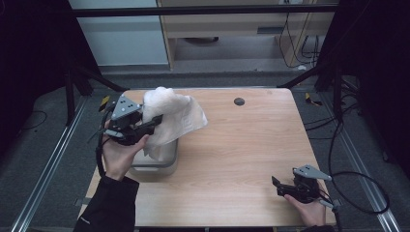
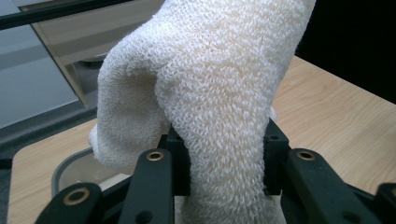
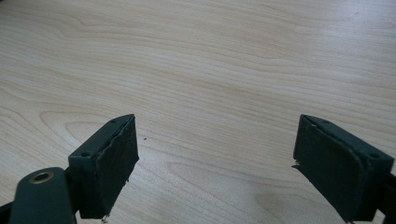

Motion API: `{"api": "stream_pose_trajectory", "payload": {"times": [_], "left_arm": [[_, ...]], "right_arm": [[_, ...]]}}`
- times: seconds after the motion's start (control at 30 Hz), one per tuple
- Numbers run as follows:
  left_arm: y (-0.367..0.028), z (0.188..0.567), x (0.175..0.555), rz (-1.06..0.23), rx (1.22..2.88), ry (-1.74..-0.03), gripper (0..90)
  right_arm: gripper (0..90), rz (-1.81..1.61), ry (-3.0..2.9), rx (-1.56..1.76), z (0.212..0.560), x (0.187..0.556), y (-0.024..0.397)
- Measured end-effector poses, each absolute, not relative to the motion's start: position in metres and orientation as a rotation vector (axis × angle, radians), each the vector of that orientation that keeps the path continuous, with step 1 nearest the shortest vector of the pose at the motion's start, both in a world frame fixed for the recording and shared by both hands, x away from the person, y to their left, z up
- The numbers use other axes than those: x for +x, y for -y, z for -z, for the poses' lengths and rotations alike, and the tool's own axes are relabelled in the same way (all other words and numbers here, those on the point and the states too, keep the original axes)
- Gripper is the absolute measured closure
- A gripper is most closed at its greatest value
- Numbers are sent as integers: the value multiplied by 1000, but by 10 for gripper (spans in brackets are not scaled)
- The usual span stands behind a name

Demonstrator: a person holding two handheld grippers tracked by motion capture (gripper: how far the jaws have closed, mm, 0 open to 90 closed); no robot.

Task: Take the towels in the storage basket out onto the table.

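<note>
A cream terry towel (image 1: 171, 118) hangs bunched above a grey container (image 1: 157, 162) at the table's left side. My left gripper (image 1: 151, 123) is shut on the towel and holds it up over the container. In the left gripper view the towel (image 2: 219, 93) rises in a thick roll between the two black jaws, and the container's rim (image 2: 70, 163) lies below at the left. My right gripper (image 1: 280, 186) rests low near the table's front right edge. Its jaws stand wide apart over bare wood, with nothing between the pads (image 3: 112, 163).
The wooden table (image 1: 241, 145) has a small dark round hole (image 1: 239, 101) near its far edge. Black cables trail off the right side onto the floor. A metal frame and dark curtains surround the table.
</note>
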State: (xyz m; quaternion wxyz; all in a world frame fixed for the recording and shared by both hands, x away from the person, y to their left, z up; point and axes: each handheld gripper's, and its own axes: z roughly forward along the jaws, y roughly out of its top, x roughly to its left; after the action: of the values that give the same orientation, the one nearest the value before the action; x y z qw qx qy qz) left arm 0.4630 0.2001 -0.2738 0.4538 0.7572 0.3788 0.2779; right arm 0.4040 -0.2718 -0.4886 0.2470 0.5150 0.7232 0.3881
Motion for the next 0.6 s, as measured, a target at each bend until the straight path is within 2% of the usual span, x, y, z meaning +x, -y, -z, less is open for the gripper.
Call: {"api": "stream_pose_trajectory", "payload": {"times": [0.6], "left_arm": [[-167,273,466,-649,1892,-868,646]], "right_arm": [[138,-1064,-1972,1407,488,404,272]]}}
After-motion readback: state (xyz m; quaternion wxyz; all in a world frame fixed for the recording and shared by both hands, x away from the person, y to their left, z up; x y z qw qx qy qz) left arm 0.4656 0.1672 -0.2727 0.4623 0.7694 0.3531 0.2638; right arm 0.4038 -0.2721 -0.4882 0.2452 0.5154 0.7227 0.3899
